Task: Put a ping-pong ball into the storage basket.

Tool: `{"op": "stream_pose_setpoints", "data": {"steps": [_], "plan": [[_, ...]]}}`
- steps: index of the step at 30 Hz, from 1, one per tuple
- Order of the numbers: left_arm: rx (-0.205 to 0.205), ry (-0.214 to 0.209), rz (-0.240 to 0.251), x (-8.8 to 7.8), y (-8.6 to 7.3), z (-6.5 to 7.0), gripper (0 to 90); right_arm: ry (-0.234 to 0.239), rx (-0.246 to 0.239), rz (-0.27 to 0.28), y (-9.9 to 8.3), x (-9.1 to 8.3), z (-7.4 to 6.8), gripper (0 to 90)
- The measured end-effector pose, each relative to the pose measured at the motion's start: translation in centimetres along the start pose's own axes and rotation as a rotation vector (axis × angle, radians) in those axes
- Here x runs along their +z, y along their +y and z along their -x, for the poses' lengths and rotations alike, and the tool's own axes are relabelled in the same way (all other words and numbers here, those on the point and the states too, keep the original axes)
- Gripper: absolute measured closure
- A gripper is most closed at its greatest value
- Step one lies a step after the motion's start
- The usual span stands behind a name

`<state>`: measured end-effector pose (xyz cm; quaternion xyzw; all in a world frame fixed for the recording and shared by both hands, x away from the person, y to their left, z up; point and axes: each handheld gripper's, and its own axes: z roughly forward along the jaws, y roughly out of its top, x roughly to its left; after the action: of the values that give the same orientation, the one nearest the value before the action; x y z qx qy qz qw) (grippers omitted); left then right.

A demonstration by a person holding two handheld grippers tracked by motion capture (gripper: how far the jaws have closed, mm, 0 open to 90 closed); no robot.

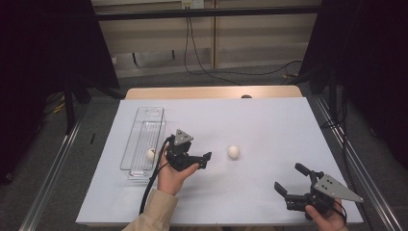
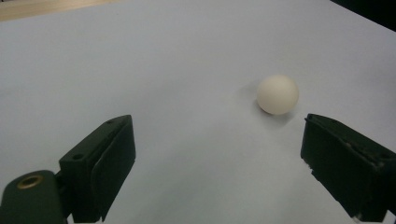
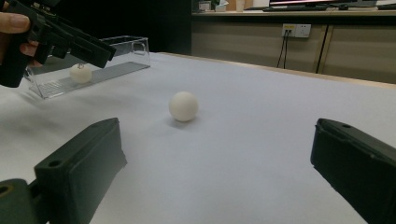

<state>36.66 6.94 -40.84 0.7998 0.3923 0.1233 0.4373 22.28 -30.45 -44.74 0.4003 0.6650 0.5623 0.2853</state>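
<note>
A small white ball (image 1: pixel 233 152) lies alone near the middle of the white-covered table (image 1: pixel 269 125), with nothing touching it. The left gripper (image 1: pixel 204 158), jaws spread and empty, hovers just short of the ball on its left-edge side. A second white ball (image 1: pixel 151 154) rests inside a clear plastic tray (image 1: pixel 144 120) along the left edge. Near the front right corner, the right gripper (image 1: pixel 291 180) is also spread wide, holding nothing.
</note>
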Motion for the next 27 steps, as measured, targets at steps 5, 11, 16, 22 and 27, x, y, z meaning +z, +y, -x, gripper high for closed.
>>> {"op": "stream_pose_setpoints", "data": {"steps": [5,11,16,22,27], "plan": [[0.004,0.001,-0.007,0.1,0.0,0.2,10.0,0.003,0.001,0.002,0.1,0.1,0.0,1.7],[0.019,-0.008,-0.004,0.1,-0.1,0.4,9.7,0.007,-0.001,0.002,0.1,0.3,-0.1,1.7],[0.018,-0.016,0.001,0.3,-0.1,0.6,9.6,0.008,-0.005,-0.002,0.0,0.4,0.0,1.7],[0.027,-0.018,-0.013,0.8,-0.2,0.7,9.5,0.016,-0.006,0.001,0.1,0.5,-0.2,1.7],[0.035,-0.024,-0.011,1.2,-0.3,0.9,9.1,0.017,-0.005,0.002,0.2,0.6,-0.3,1.7]]}}
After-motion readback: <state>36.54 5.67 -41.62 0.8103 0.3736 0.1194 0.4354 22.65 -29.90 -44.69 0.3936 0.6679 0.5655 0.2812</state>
